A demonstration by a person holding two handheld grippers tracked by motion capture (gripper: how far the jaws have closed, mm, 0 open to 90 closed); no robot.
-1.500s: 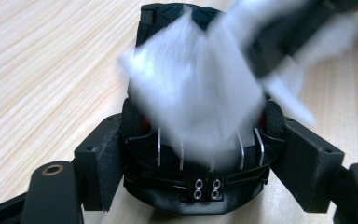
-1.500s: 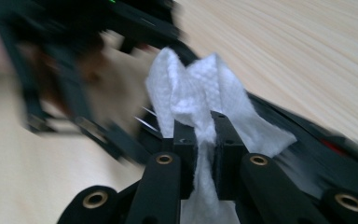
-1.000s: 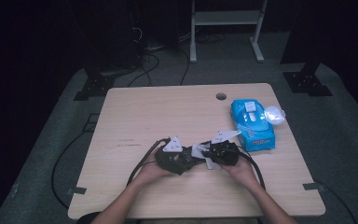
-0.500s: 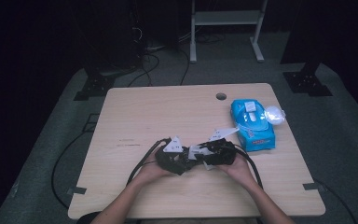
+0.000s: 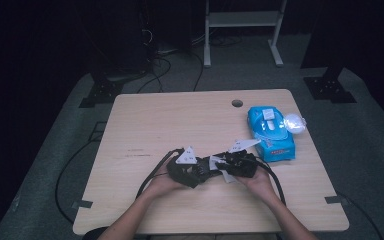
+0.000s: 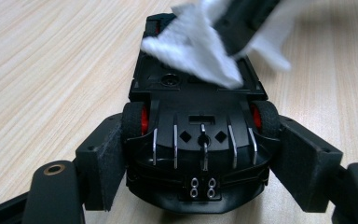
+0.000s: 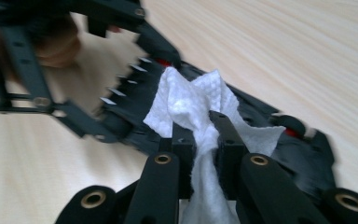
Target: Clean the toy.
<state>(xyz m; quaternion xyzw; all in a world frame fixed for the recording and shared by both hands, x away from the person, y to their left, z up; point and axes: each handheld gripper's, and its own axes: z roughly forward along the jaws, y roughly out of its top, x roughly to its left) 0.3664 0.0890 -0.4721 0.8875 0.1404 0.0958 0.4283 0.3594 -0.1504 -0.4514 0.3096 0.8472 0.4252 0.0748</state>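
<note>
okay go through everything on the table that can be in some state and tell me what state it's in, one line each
Toy car: upside down, underside showing, clamped at its sides.
Left gripper: shut on the toy car.
Right gripper: shut on the white wipe.
White wipe: crumpled, pressed on the car's underside.
Blue wipes pack: lying flat, flap peeled open.

A pale wooden table [image 5: 180, 120] sits lit in the middle of a dark room, a round cable hole [image 5: 237, 103] near its far edge. Grey carpet [image 5: 60, 150] spreads underneath, black cables [image 5: 165, 65] snaking across it. Behind stands a white metal frame [image 5: 242, 30]; black stand feet [image 5: 330, 87] rest at both far corners.
</note>
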